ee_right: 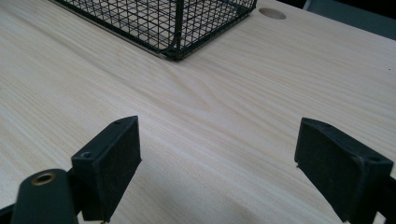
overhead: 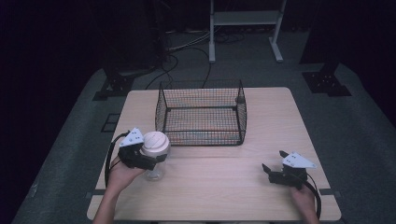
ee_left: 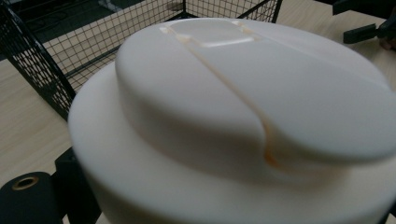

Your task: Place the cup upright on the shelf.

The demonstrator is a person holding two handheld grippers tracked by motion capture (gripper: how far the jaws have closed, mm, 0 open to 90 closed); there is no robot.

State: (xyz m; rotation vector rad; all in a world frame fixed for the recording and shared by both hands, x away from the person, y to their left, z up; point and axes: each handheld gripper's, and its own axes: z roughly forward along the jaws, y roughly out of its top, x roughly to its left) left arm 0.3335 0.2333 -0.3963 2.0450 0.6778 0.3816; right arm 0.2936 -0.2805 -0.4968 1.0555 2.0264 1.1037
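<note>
Pale wooden table (overhead: 233, 186) carries a black wire basket (overhead: 201, 113) with nothing inside, while the left gripper (overhead: 156, 158) clamps a white-lidded clear jar (overhead: 154, 148) just before it and the right gripper (overhead: 273, 161) rests open.

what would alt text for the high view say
A person's left gripper holds a clear cup with a white domed lid at the left of a pale wooden table, just in front of a black wire basket that looks empty. The right gripper rests open near the table's right edge, holding nothing.
</note>
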